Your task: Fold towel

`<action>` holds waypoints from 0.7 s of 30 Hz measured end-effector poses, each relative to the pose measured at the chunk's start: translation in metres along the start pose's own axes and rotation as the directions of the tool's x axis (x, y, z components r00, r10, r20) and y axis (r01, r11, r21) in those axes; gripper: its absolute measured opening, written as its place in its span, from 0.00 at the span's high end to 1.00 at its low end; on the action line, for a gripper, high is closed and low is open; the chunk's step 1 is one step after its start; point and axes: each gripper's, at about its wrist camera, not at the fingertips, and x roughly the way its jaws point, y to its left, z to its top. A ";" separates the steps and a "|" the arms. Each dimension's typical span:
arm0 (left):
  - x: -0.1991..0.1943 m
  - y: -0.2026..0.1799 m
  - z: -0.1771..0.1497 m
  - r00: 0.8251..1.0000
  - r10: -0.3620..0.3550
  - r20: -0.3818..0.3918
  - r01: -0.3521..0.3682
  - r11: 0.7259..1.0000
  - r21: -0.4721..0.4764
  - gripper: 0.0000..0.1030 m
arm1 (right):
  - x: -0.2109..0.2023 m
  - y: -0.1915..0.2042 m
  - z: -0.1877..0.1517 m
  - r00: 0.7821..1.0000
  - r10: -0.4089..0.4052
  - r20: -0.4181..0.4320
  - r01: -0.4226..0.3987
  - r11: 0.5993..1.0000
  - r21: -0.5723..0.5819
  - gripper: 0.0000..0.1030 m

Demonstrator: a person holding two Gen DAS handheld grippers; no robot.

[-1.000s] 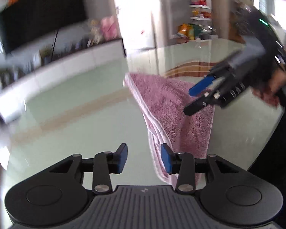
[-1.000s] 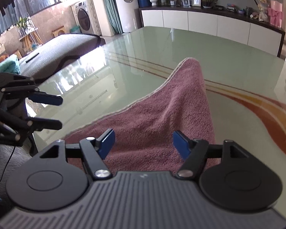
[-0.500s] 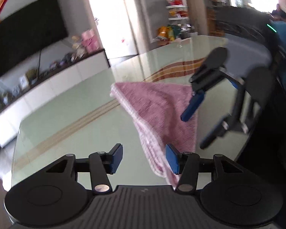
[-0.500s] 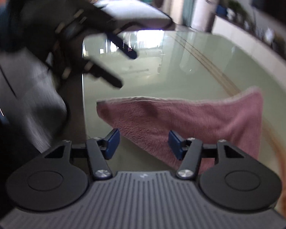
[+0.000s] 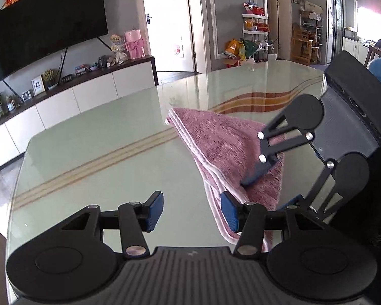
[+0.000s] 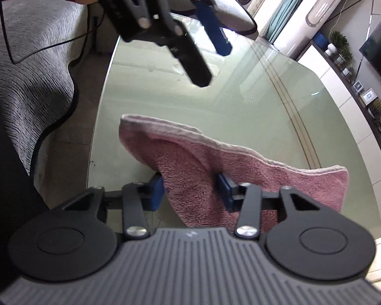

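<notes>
Glossy pale-green glass desk bearing a folded pink terry towel near its edge. Right gripper, nearer, straddles the towel's middle across its long axis, jaws spread, fabric bunched between. Left gripper hovers just beside the towel's layered edge, jaws spread.
</notes>
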 end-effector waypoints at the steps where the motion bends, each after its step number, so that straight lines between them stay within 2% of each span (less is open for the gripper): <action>1: 0.002 0.001 0.003 1.000 0.006 0.003 -0.006 1.000 0.013 0.44 | -0.001 -0.006 0.000 1.000 0.018 0.007 -0.019 0.999 0.033 0.71; 3: 0.005 0.003 0.009 1.000 0.012 0.008 -0.012 0.999 0.038 0.43 | -0.008 -0.023 -0.002 0.997 0.075 0.033 -0.079 0.989 0.129 0.78; 8: 0.022 0.005 0.038 0.999 -0.023 0.026 0.019 0.991 0.135 0.41 | -0.022 -0.040 -0.012 0.976 0.206 0.077 -0.219 0.946 0.240 0.79; 10: 0.029 0.001 0.048 0.998 -0.050 0.033 0.044 0.985 0.170 0.41 | -0.031 -0.044 -0.017 0.951 0.291 0.101 -0.308 0.909 0.281 0.79; 12: 0.038 -0.004 0.056 0.994 -0.110 0.024 0.102 0.972 0.211 0.41 | -0.043 -0.050 -0.023 0.916 0.369 0.158 -0.401 0.857 0.324 0.80; 14: 0.046 -0.010 0.060 0.984 -0.176 0.008 0.168 0.954 0.248 0.41 | -0.056 -0.059 -0.026 0.899 0.384 0.210 -0.436 0.826 0.357 0.81; 17: 0.064 -0.024 0.059 0.964 -0.261 -0.055 0.263 0.902 0.343 0.41 | -0.074 -0.072 -0.028 0.885 0.379 0.270 -0.459 0.801 0.384 0.81; 19: 0.077 -0.031 0.056 0.958 -0.273 -0.090 0.286 0.874 0.394 0.41 | -0.079 -0.078 -0.028 0.891 0.363 0.271 -0.447 0.803 0.394 0.81; 21: 0.088 -0.031 0.055 0.962 -0.253 -0.099 0.271 0.871 0.410 0.41 | -0.077 -0.081 -0.028 0.910 0.332 0.250 -0.409 0.818 0.404 0.81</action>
